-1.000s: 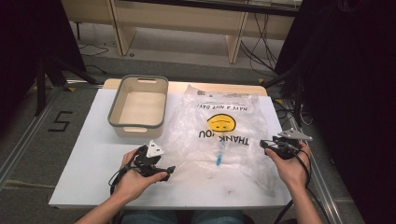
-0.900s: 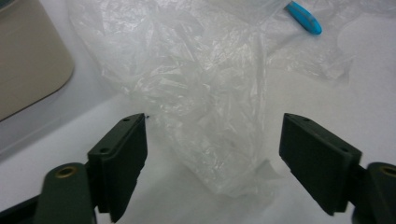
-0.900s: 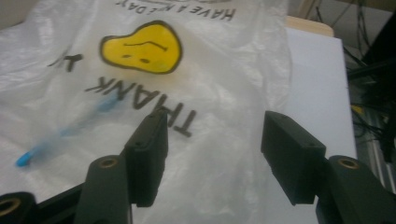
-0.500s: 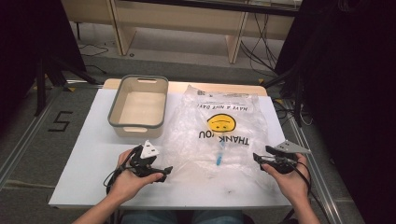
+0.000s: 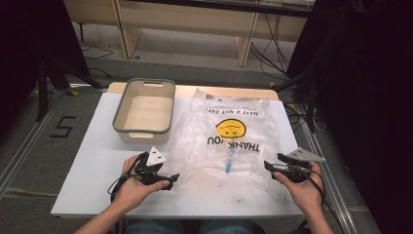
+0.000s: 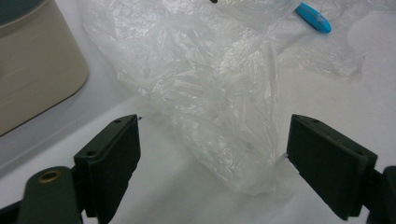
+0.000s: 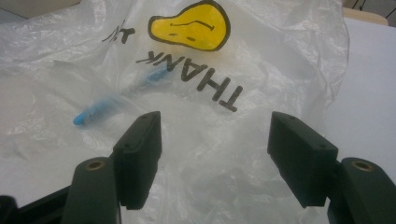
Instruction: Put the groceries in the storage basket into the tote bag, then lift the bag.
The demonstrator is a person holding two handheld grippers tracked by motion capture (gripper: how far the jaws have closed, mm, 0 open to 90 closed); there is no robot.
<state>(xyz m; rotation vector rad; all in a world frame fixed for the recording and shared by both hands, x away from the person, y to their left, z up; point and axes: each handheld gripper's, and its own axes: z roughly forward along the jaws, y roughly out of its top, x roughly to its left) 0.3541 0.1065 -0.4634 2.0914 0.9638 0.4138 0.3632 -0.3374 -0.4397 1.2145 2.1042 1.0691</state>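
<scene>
One clear plastic bag [image 5: 229,141], printed with one yellow smiley face [image 5: 231,128], is counted on one white table [image 5: 97,161]. One blue object [image 5: 227,166] is seen inside the bag. One beige bin [image 5: 144,110] with a grey rim is counted. Two grippers are counted: the left gripper [image 5: 170,179] and the right gripper [image 5: 273,163].

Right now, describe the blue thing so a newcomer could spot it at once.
Start at the white table, then find the clear plastic bag with the yellow smiley, right of the beige bin. Inside the bag, below the THANK YOU print, lies a small blue pen-like item, the only blue thing there.
</scene>
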